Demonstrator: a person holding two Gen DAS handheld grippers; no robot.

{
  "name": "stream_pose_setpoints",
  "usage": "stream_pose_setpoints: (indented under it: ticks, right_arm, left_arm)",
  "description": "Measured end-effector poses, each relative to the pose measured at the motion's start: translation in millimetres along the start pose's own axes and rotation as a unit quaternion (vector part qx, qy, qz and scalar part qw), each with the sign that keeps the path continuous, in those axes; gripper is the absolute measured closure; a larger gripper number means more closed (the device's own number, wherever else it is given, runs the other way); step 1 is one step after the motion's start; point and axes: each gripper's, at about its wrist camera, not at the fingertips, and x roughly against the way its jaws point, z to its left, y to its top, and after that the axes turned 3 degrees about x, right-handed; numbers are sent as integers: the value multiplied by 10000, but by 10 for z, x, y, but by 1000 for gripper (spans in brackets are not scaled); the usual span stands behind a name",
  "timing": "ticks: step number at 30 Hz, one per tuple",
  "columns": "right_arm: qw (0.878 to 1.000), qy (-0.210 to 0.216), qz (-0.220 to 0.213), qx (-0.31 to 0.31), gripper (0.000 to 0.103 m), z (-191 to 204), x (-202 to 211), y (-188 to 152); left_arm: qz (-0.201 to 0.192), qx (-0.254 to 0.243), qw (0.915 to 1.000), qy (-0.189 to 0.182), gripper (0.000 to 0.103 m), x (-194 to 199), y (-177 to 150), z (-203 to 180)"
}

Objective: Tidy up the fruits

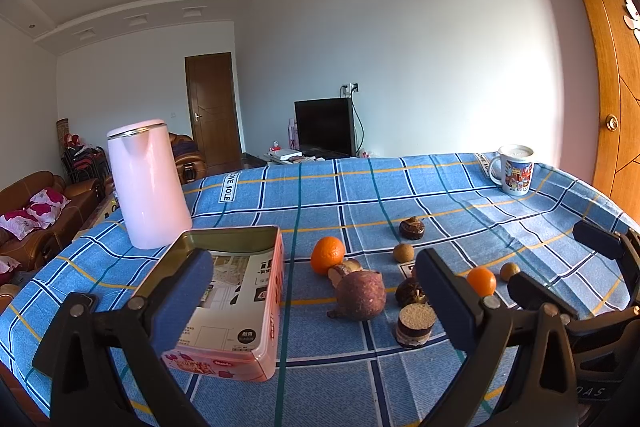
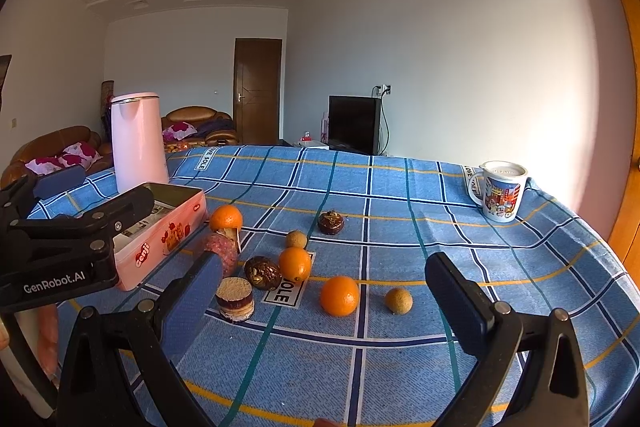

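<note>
Still loose on the cloth right of the pink tin [image 2: 168, 239]: oranges [image 2: 339, 295], longans [image 2: 398, 301], dark fruits; both grippers, left [image 1: 316, 291] and right [image 2: 324, 291], spread apart, empty; could roll away if nudged on approach, or bruise under a hard clamp

A pink kettle [image 2: 138, 141] and a printed mug [image 2: 502, 191] stand well apart on the blue checked tablecloth [image 2: 400, 347].

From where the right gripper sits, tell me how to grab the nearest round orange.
Grip the nearest orange across its widest middle, coming from above and the near side. It is round, sits free on the blue checked cloth, and the open right gripper already straddles it.
</note>
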Motion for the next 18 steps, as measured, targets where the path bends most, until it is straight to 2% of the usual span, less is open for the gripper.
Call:
stream_pose_setpoints:
  ticks: [18]
  right_arm:
    - [10000, 19, 38, -37, 1, -6, -8, -38]
  left_arm:
    - [53, 0, 10000, 13, 0, -27, -23, -4]
